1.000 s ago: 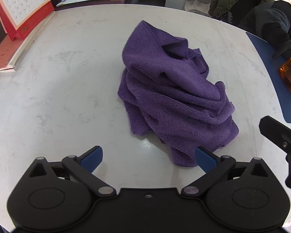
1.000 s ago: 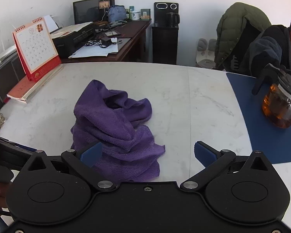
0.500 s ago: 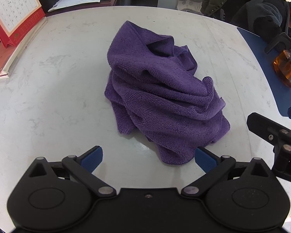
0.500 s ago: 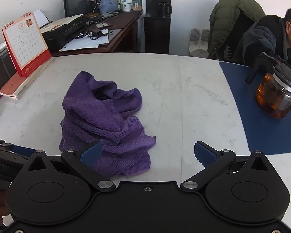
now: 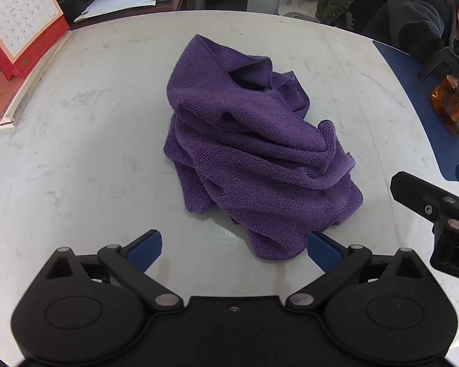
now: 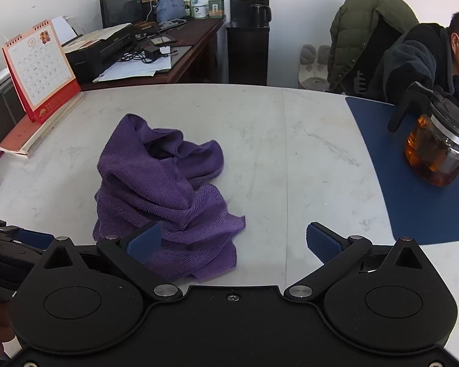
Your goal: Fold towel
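A purple towel [image 5: 251,150] lies crumpled in a heap on the white marble table [image 5: 76,140]; the right wrist view shows the same towel [image 6: 165,189] left of centre. My left gripper [image 5: 234,249] is open just short of the towel's near hem, nothing between its blue pads. My right gripper [image 6: 234,241] is open too, its left pad [image 6: 143,241] over the towel's near right corner, empty. The right gripper's black body [image 5: 437,211] shows at the right edge of the left wrist view.
A red desk calendar [image 6: 39,73] on a book stands at the table's far left. A blue mat [image 6: 413,177] with a glass teapot [image 6: 440,150] covers the right side, where a person in a dark jacket [image 6: 419,61] sits. A cluttered desk [image 6: 156,52] stands beyond.
Both grippers have drawn back and tilted up a little, so the towel sits higher and farther in each view. The towel itself has not moved. Both stay open.
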{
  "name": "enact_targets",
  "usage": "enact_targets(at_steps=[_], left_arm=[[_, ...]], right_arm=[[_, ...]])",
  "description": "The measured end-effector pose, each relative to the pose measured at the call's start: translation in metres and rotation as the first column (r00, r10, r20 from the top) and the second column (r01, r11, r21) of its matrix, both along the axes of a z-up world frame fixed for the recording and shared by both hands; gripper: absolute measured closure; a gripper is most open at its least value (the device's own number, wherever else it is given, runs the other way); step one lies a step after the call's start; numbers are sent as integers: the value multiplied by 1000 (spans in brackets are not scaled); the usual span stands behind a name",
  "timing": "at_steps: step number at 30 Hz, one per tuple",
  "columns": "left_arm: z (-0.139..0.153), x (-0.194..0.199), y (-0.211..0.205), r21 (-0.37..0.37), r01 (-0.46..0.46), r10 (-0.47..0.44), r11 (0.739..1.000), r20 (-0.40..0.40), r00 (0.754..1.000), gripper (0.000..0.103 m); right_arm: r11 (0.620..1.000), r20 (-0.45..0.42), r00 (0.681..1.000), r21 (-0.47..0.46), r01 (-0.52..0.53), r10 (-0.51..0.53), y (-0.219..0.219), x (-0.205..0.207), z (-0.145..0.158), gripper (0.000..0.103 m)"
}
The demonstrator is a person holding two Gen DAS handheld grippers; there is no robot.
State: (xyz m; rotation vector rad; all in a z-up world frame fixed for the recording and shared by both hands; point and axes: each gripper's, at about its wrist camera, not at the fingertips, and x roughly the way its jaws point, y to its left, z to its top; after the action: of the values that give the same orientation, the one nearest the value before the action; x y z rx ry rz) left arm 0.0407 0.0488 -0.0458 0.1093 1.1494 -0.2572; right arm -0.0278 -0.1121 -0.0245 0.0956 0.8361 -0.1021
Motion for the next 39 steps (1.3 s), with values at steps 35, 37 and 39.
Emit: enact_targets(at_steps=[35,37,39], left_arm=[[-9,3,17,7,-36,36,999,-9,999,1],[-14,6,25,12,-50,50,999,-7,999,1],[-16,10,32,9,-66,66,998,-11,998,1]], right_arm=[[1000,-6,1000,-21,1,-1,6,2,-4,0],[1000,19,1000,-27,5,-5,1,3,-3,0],[999,54,998,-34,-11,13,-5,4,-3,0]])
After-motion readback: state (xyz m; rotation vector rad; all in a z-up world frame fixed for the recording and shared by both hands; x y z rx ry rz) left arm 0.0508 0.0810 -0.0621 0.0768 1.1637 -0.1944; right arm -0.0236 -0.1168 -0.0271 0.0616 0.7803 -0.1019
